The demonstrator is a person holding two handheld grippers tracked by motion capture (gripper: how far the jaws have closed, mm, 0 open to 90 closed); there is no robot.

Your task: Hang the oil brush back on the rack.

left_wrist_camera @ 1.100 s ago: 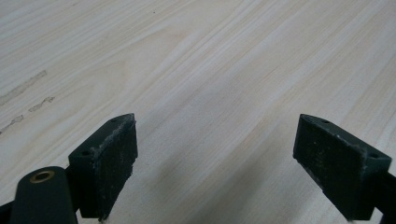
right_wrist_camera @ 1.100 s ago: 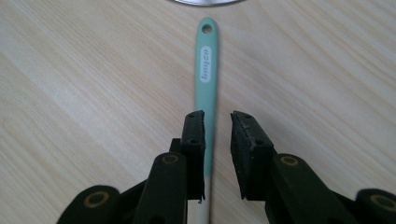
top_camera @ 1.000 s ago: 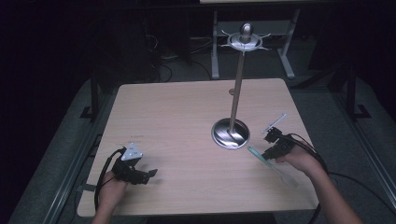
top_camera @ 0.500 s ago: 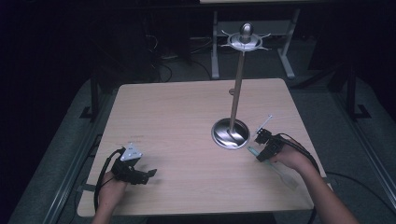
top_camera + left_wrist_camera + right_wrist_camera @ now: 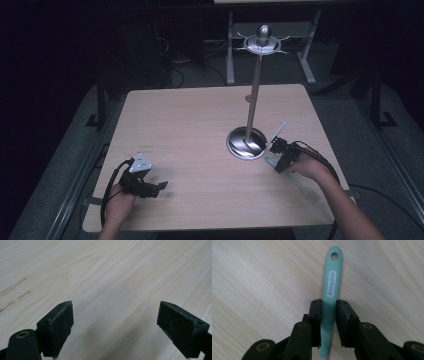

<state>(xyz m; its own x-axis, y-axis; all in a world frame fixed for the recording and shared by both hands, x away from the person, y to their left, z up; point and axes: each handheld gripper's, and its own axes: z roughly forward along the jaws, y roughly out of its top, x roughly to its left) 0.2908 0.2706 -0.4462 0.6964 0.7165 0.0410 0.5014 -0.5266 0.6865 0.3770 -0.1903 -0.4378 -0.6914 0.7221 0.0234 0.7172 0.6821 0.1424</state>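
Both tongs sit low over my bench [image 5: 200, 125]: right tongs [image 5: 329, 308] clenched on the green handle [image 5: 332, 282], left tongs [image 5: 116, 327] released.

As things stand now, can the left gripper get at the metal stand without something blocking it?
Probably yes. The left gripper rests at the table's near left with its jaws open and nothing between them, and bare wood lies between it and the stand. The stand is far off, so the arm must stretch.
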